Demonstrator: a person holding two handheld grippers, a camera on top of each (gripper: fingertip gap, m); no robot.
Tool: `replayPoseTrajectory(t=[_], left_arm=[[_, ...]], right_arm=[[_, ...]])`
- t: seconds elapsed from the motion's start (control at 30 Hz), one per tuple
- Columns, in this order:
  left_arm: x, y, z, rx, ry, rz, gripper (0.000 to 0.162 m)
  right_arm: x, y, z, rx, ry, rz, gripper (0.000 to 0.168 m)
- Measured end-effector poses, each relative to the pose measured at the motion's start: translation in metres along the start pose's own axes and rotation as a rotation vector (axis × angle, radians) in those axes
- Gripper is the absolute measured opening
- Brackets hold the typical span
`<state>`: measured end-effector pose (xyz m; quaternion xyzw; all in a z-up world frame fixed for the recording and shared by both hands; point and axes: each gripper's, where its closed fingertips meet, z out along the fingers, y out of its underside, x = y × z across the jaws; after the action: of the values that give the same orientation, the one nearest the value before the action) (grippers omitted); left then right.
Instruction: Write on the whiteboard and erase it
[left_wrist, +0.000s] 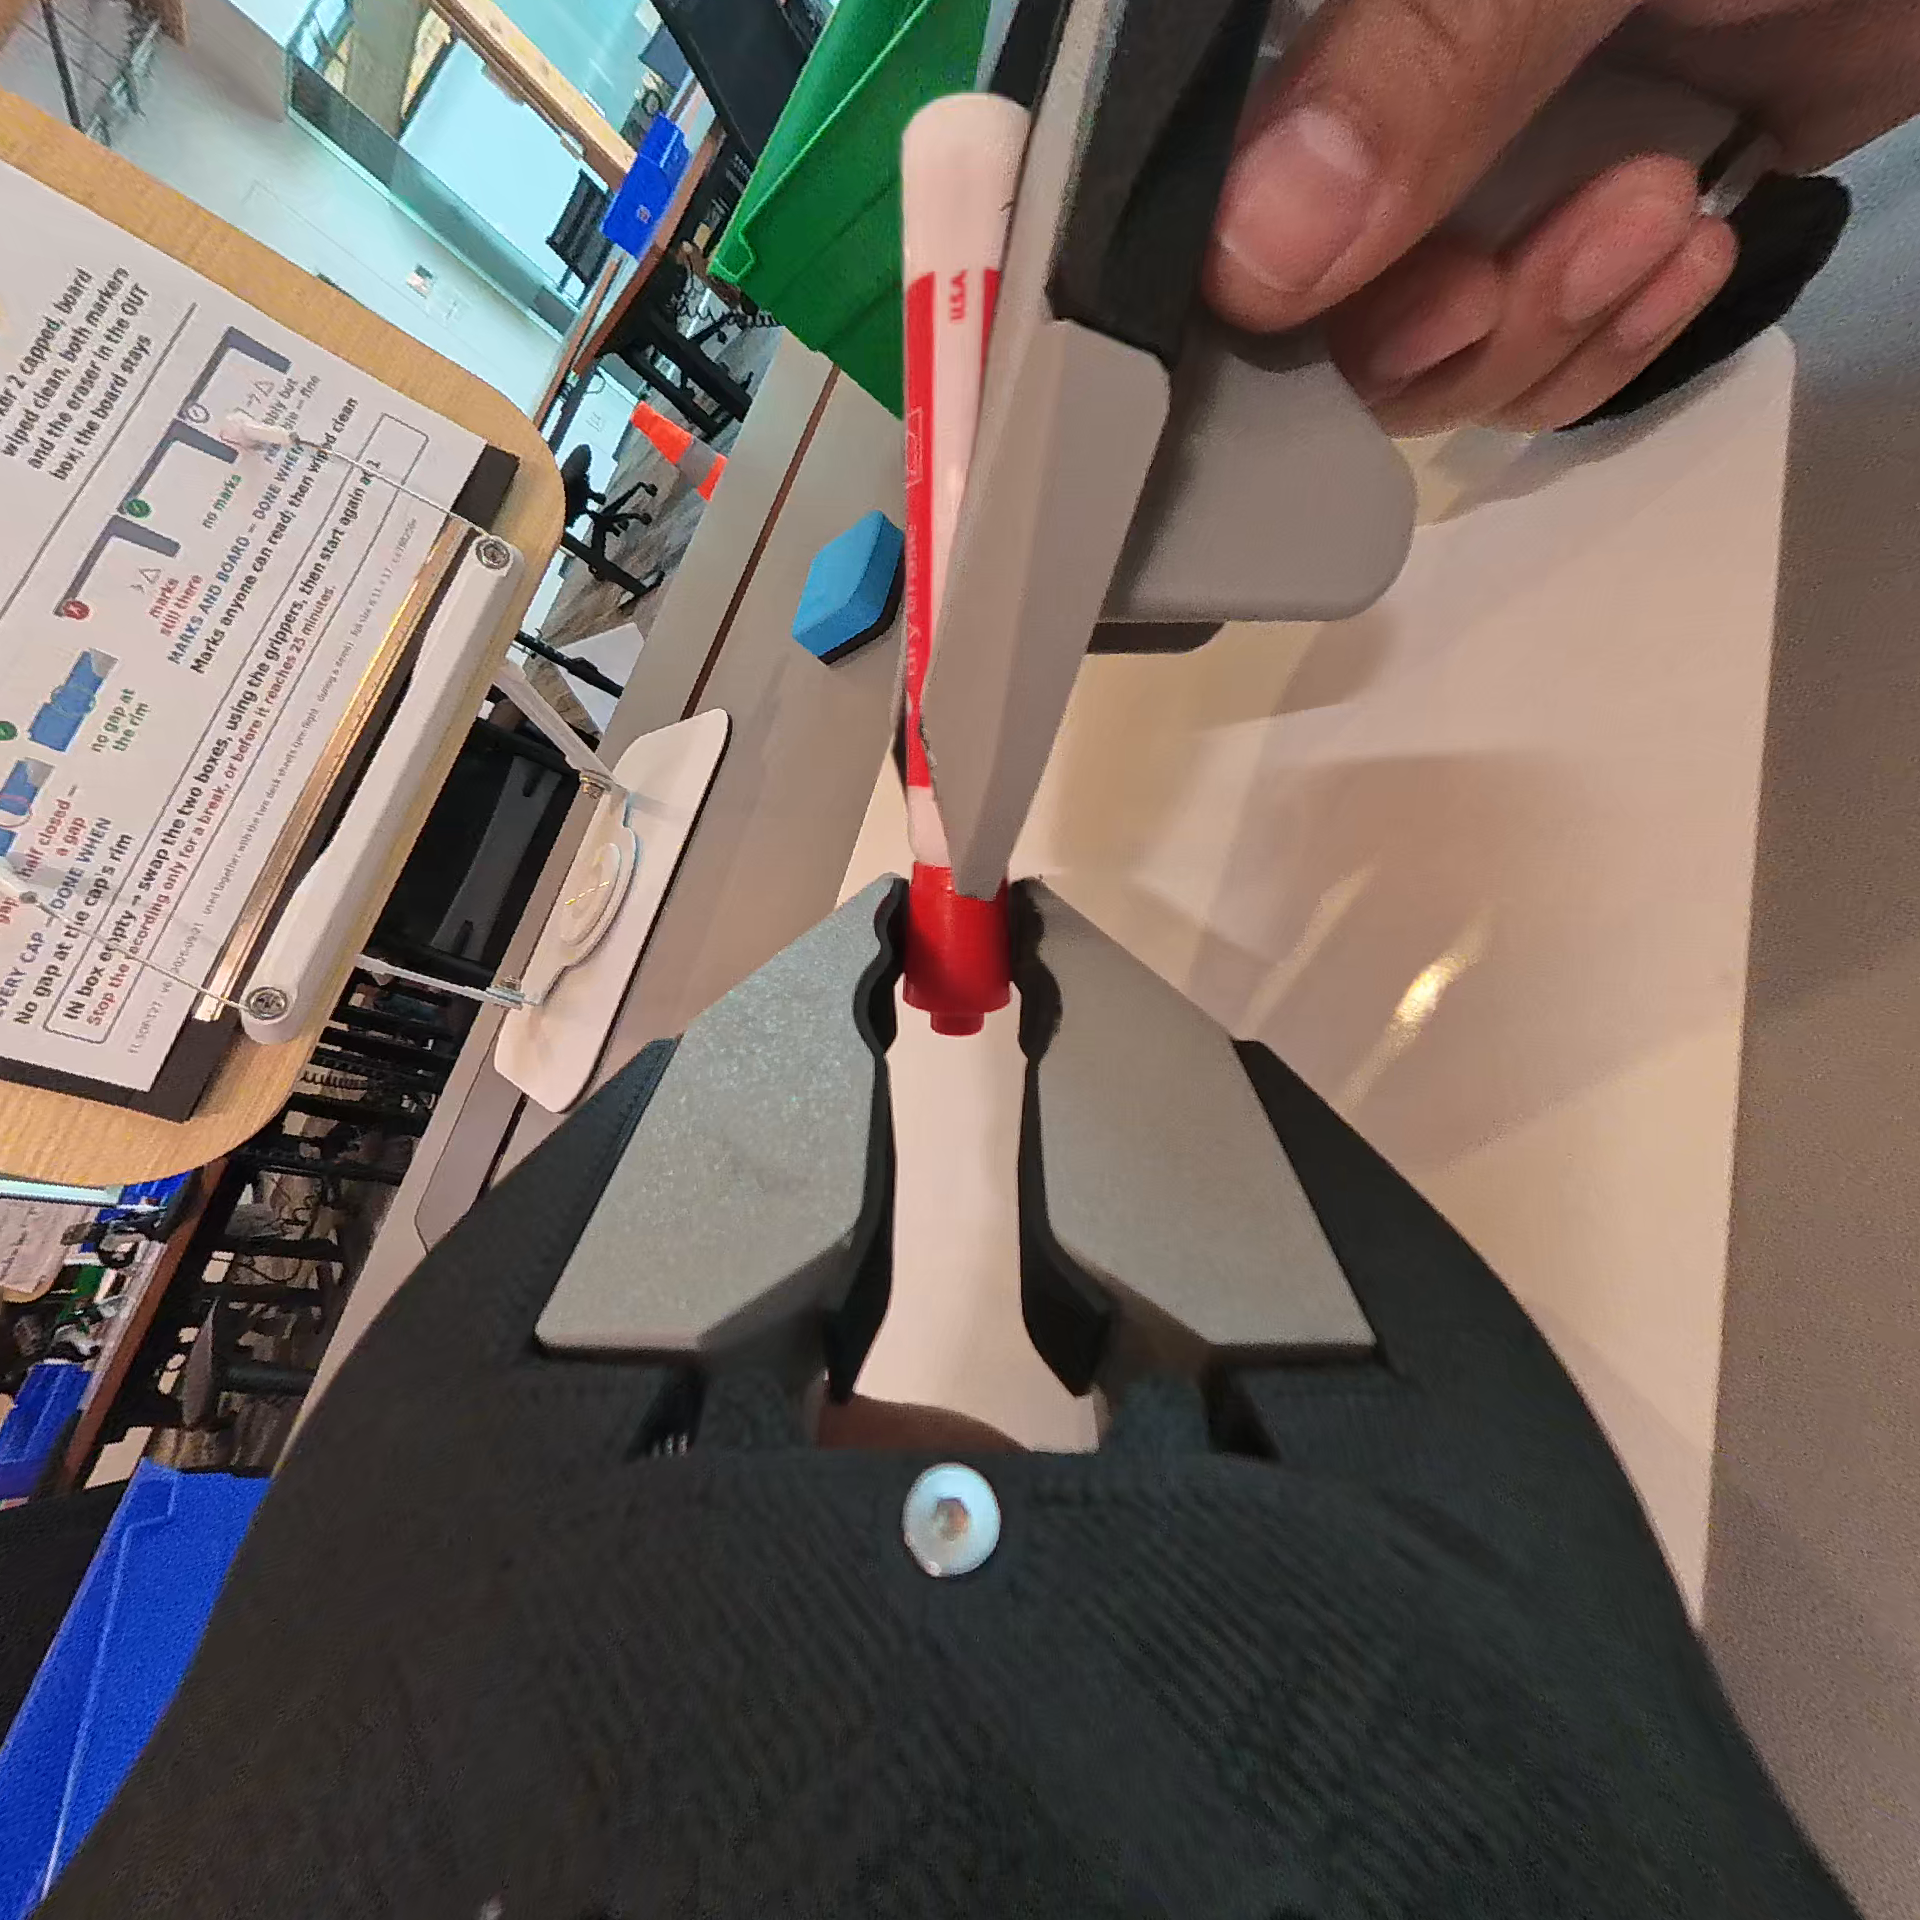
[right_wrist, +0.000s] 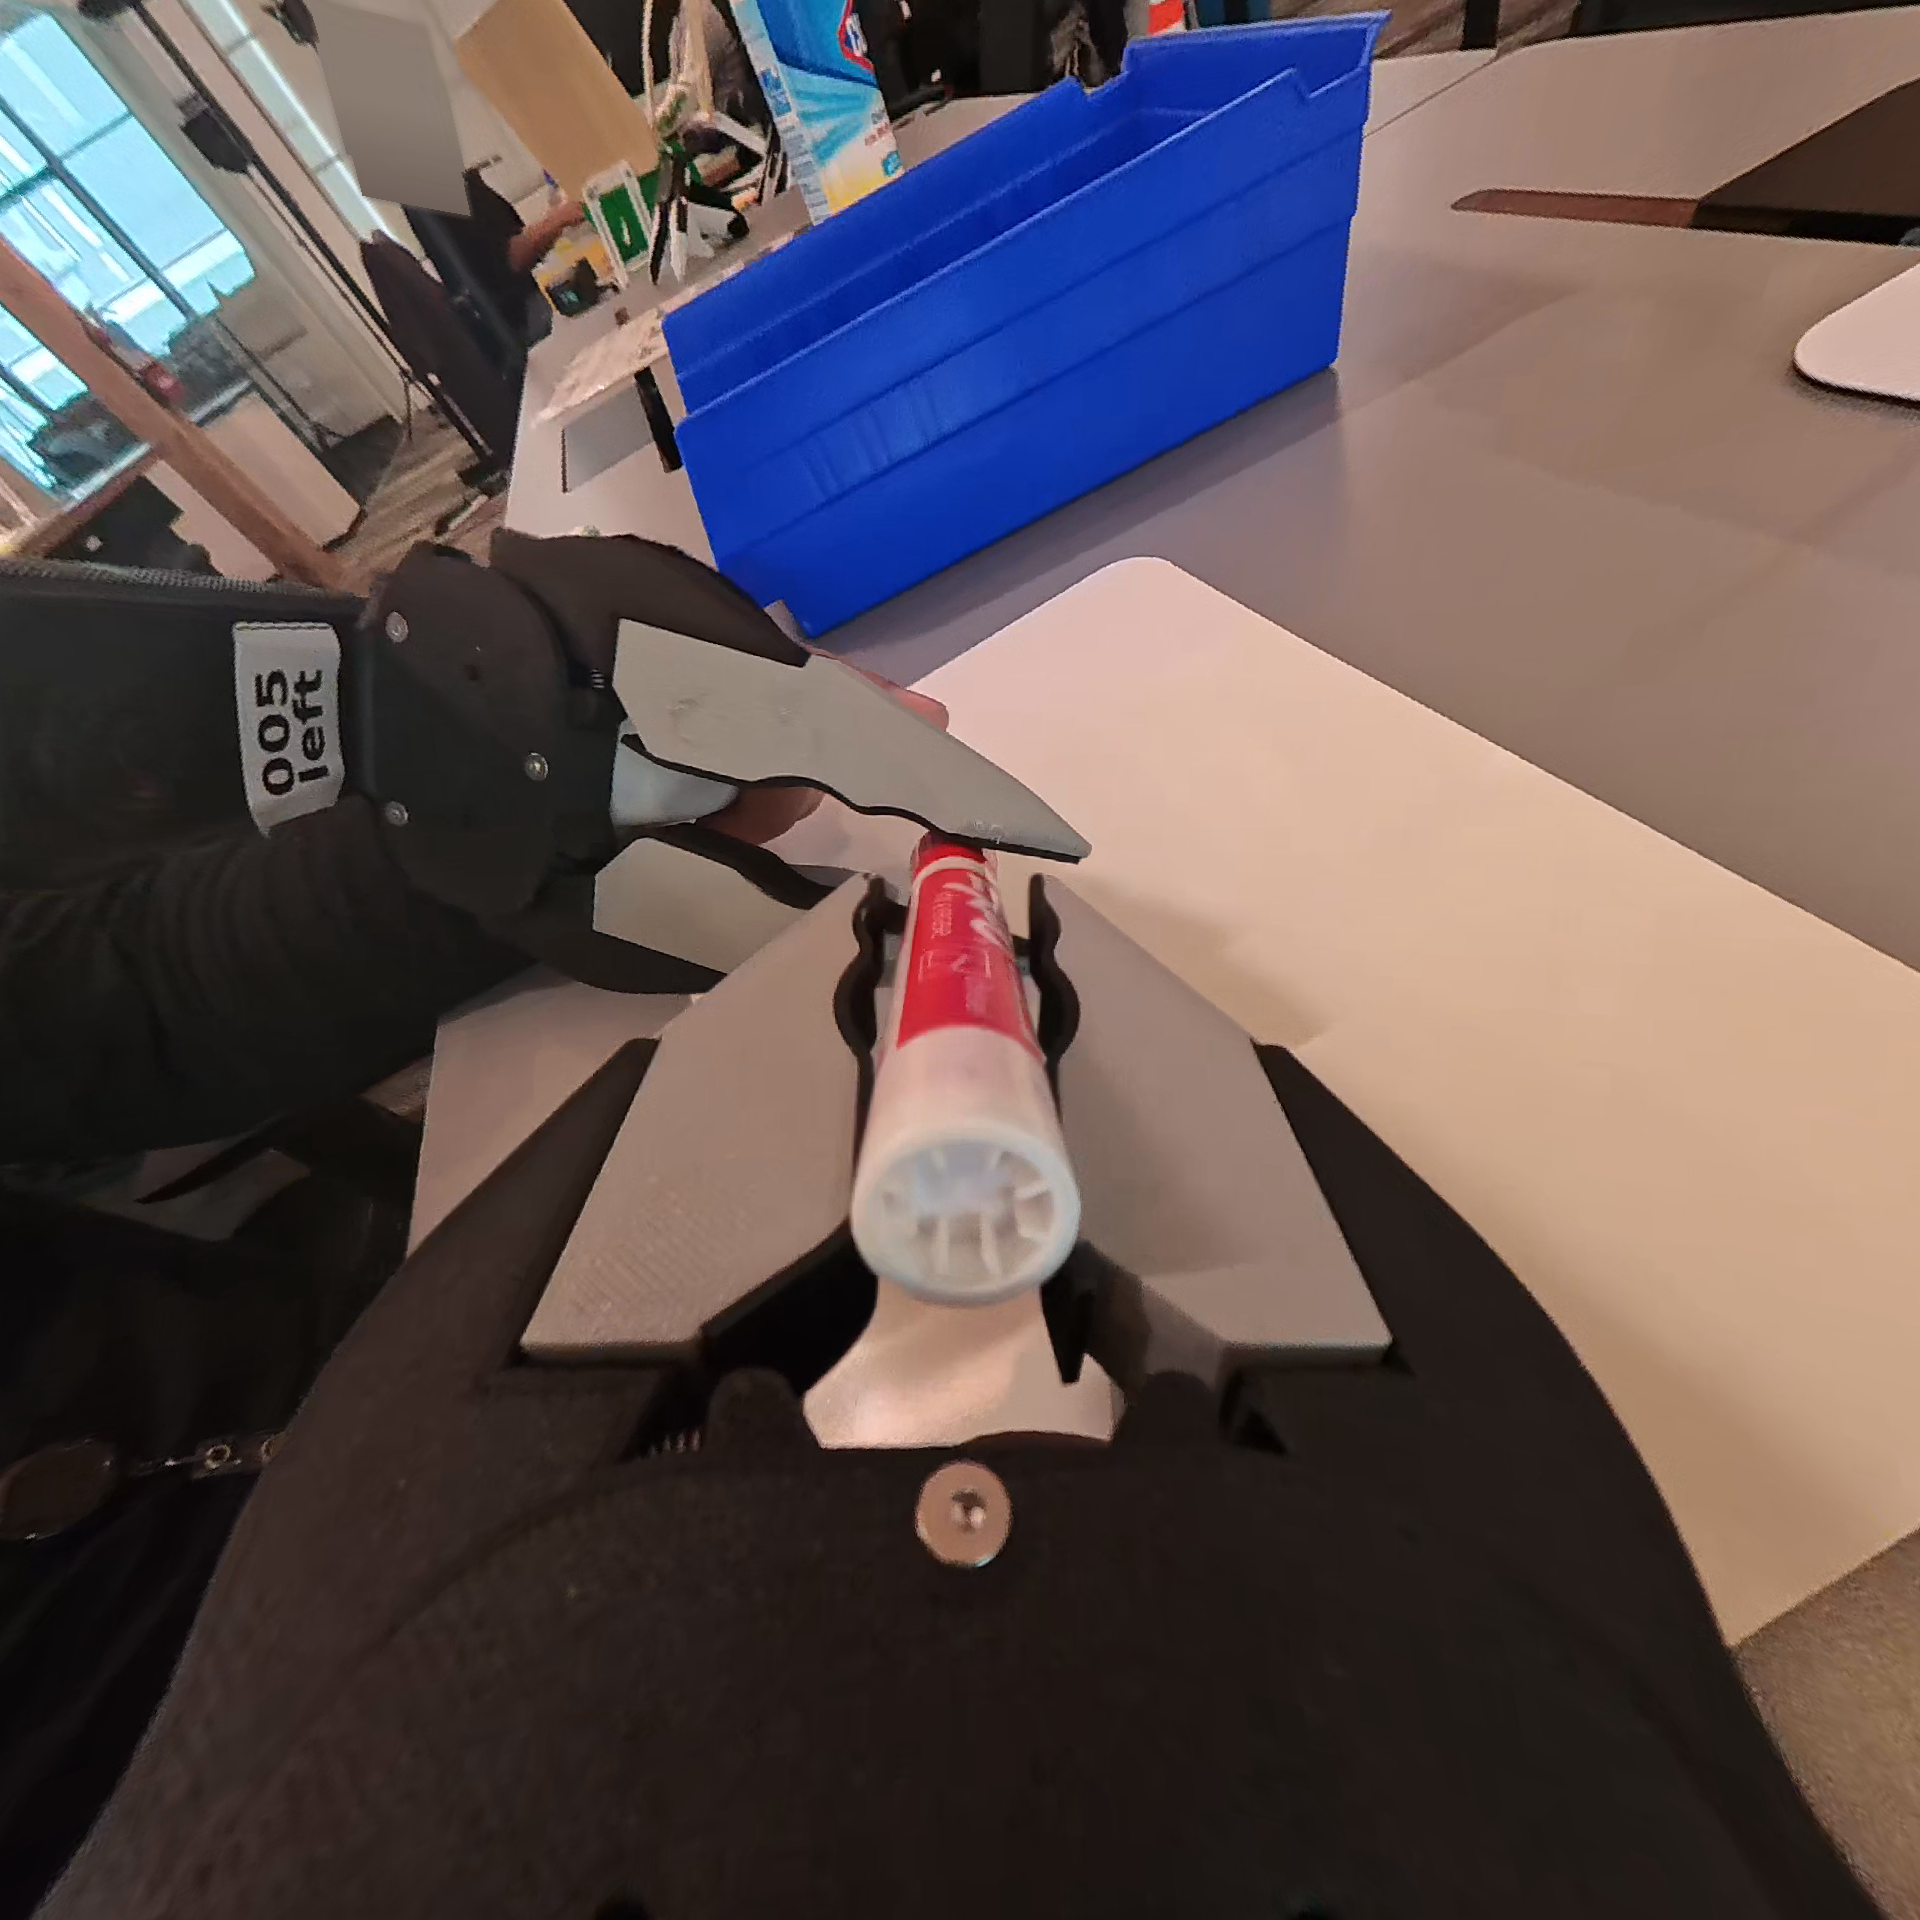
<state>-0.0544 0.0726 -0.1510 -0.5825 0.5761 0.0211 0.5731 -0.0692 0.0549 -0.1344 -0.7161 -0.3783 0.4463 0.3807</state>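
A white marker with a red label (left_wrist: 940, 436) hangs over the blank whiteboard (left_wrist: 1455, 935). My left gripper (left_wrist: 956, 904) is shut on its red cap (left_wrist: 956, 951), which sits against the barrel's end. My right gripper (left_wrist: 971, 821) comes in from above, held by a hand, and grips the barrel. In the right wrist view my right gripper (right_wrist: 956, 904) is shut on the marker (right_wrist: 961, 977), whose tail end points at the camera. The left gripper (right_wrist: 977, 831) closes over its far end, above the whiteboard (right_wrist: 1403, 987). A blue eraser (left_wrist: 847, 587) lies on the table beyond the board.
A green bin (left_wrist: 831, 208) stands past the eraser. A blue bin (right_wrist: 1018, 343) stands on the grey table behind the board. A wooden board with a printed instruction sheet (left_wrist: 208, 623) is at the left. A person stands far back. The tips of both grippers are at nearly the same place.
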Motion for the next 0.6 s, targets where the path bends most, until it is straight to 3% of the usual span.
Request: replayPoseTrajectory(t=[0.6], left_arm=[[-0.0001, 0.0028, 0.0015, -0.017, -0.016, 0.022, 0.017]], right_arm=[[0.0054, 0.0032, 0.0016, -0.014, 0.030, 0.005, 0.029]])
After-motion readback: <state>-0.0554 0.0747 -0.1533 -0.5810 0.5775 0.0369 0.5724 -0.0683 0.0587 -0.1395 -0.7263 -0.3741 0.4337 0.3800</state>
